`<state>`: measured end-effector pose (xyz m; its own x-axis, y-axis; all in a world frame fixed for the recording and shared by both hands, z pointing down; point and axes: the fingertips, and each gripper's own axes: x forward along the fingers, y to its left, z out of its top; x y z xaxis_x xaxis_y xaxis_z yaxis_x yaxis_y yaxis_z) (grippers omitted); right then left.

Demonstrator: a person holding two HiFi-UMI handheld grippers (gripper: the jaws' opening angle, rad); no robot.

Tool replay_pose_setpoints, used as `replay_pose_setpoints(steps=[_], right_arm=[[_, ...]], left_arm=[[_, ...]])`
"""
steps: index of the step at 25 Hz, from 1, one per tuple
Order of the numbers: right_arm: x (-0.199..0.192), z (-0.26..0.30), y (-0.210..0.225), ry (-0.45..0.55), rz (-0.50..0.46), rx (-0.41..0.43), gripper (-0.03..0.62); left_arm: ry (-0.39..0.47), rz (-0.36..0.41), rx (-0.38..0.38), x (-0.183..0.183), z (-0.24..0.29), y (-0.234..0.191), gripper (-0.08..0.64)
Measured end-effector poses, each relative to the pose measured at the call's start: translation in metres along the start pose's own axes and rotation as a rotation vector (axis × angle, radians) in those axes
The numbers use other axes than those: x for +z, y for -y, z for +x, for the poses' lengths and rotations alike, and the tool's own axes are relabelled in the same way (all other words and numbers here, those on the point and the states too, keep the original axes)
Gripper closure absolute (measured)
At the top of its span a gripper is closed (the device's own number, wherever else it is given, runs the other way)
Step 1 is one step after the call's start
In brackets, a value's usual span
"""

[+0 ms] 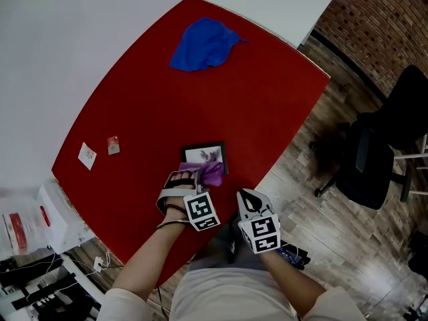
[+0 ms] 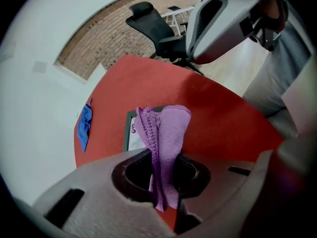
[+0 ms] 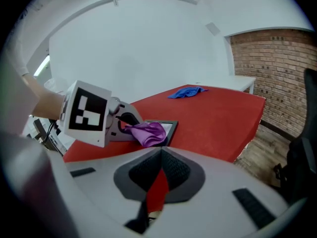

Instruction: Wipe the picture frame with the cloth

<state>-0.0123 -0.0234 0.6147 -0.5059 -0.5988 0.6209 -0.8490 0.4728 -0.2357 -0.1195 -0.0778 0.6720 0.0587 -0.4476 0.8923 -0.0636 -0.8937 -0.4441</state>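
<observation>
we clamp cloth (image 1: 211, 173) in left gripper (image 1: 198, 176); frame (image 1: 203, 154) just ahead of its jaws (cloth tip over near edge); right gripper (image 1: 247, 196) closed, empty, farther.

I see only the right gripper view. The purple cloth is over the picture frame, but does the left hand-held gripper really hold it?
Observer: Yes; in the left gripper view the left hand-held gripper has its jaws shut on the purple cloth.
Operator: What lies behind that gripper?
Observer: In the head view, a small white card and a small red card lie near the table's left edge.
Operator: Where is my gripper?
Observer: The right hand-held gripper is at the table's near edge, beside the left one.
</observation>
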Motion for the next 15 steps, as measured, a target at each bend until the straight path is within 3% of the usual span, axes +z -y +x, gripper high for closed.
replay_pose_setpoints(steps=[7,15], right_arm=[[-0.003,0.004,-0.005,-0.009,-0.005,0.007,0.588],[-0.006,-0.001,-0.002,-0.01,0.012,-0.01,0.588]], left_arm=[[0.021,0.014,0.008,-0.002,-0.015,0.013,0.499],[0.0,-0.103,0.11,-0.004,0.008,-0.063,0.499]])
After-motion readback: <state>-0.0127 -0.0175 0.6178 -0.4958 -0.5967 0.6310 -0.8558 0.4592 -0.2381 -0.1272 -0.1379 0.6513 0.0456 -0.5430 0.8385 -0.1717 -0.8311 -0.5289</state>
